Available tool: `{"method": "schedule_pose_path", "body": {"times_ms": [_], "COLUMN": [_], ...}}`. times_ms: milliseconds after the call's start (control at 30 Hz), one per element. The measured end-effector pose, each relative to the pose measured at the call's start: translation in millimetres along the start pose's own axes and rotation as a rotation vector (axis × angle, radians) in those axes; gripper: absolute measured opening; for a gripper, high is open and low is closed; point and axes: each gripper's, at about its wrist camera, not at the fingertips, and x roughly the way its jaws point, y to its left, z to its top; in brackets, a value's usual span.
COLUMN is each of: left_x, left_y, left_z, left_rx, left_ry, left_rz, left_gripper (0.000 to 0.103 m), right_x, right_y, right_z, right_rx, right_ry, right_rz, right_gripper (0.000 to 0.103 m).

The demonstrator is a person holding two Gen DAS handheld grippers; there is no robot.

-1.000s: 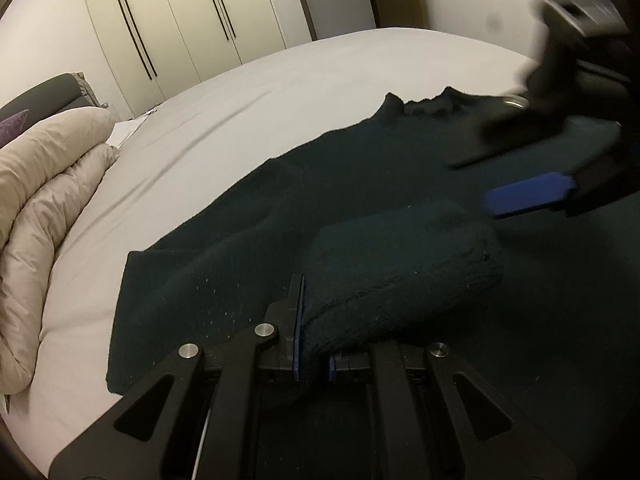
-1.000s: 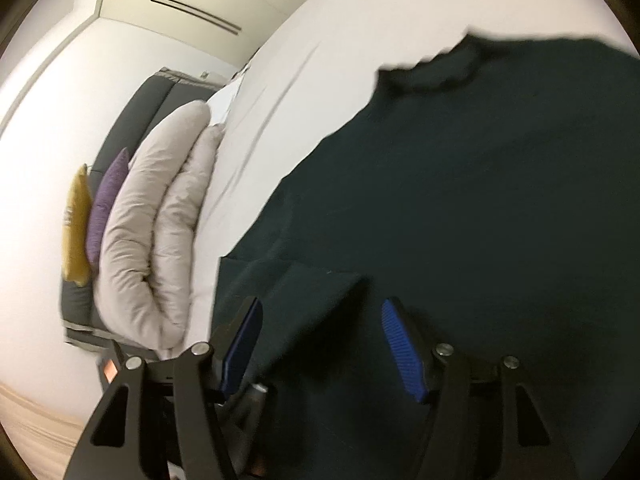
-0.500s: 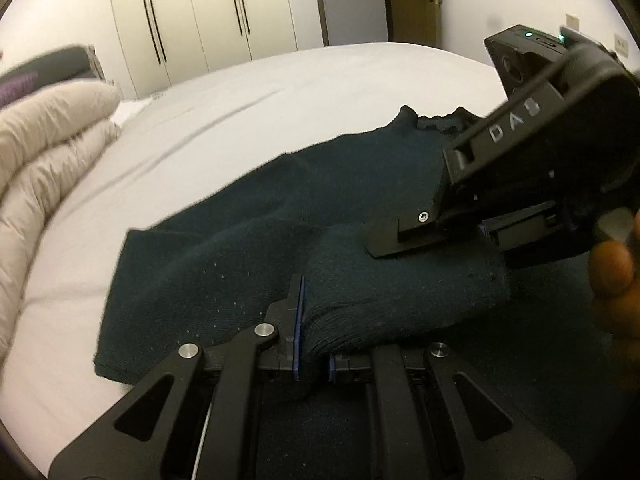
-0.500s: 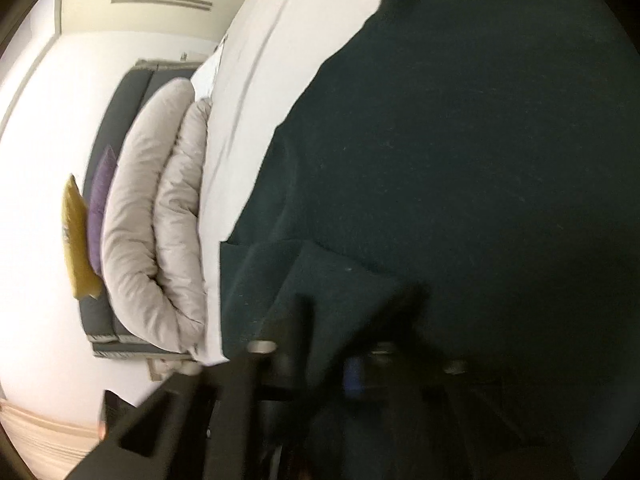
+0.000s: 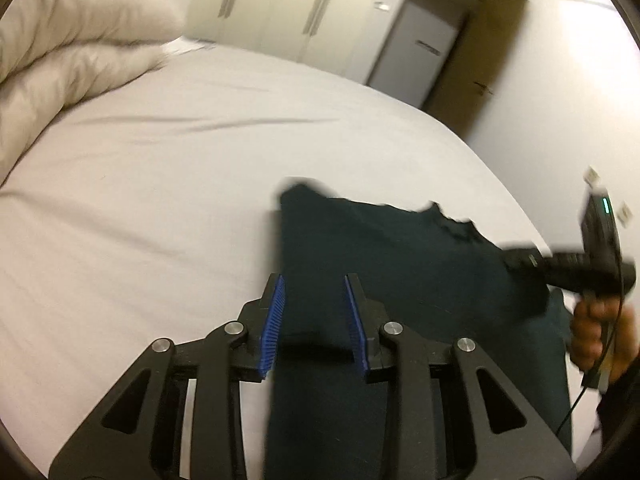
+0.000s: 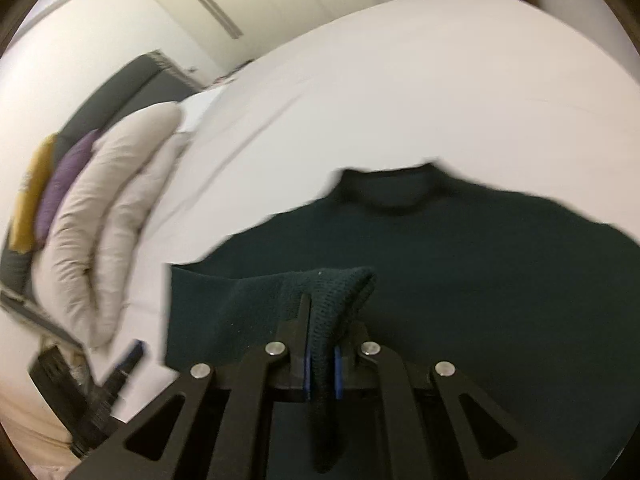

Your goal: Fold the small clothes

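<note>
A dark green knit sweater (image 5: 384,264) lies flat on the white bed (image 5: 160,168), collar away from me. My left gripper (image 5: 314,320) is open and empty, its blue pads (image 5: 274,320) over the sweater's left edge. My right gripper (image 6: 322,368) is shut on a folded-over sleeve end of the sweater (image 6: 340,292), held just above the sweater's body (image 6: 500,280). In the left wrist view the right gripper's body (image 5: 576,268) and the hand holding it show at the right, blurred.
A rolled beige duvet (image 6: 104,216) lies along the bed's left side, with purple and yellow cushions (image 6: 60,184) behind it. Wardrobe doors (image 5: 280,12) and a door stand beyond the bed. The left gripper (image 6: 120,364) shows at the right wrist view's lower left.
My left gripper let go of the sleeve, opened and swung left. My right gripper closed on the sleeve end and now holds it.
</note>
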Motion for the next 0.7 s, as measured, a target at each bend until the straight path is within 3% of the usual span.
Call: {"method": "schedule_pose_path", "body": {"times_ms": [200, 433, 600, 700], "left_x": [11.6, 53.1, 105.2, 110.8], "left_y": [18.9, -23.1, -44.0, -43.3], "left_z": [13.4, 32.1, 12.1, -0.7], "left_rx": [-0.076, 0.086, 0.199, 0.243], "left_ry": [0.040, 0.107, 0.230, 0.185], "left_rz": [0.012, 0.041, 0.143, 0.143], "left_gripper": [0.029, 0.029, 0.029, 0.029], "right_x": [6.9, 10.7, 12.1, 17.5], "right_y": [-44.3, -52.7, -66.2, -79.8], "right_z": [-18.9, -19.6, -16.0, -16.6], "right_rx": [0.089, 0.111, 0.129, 0.171], "right_ry": [0.025, 0.017, 0.021, 0.025], "right_rz": [-0.040, -0.022, -0.012, 0.036], "right_gripper": [0.008, 0.008, 0.008, 0.007]}}
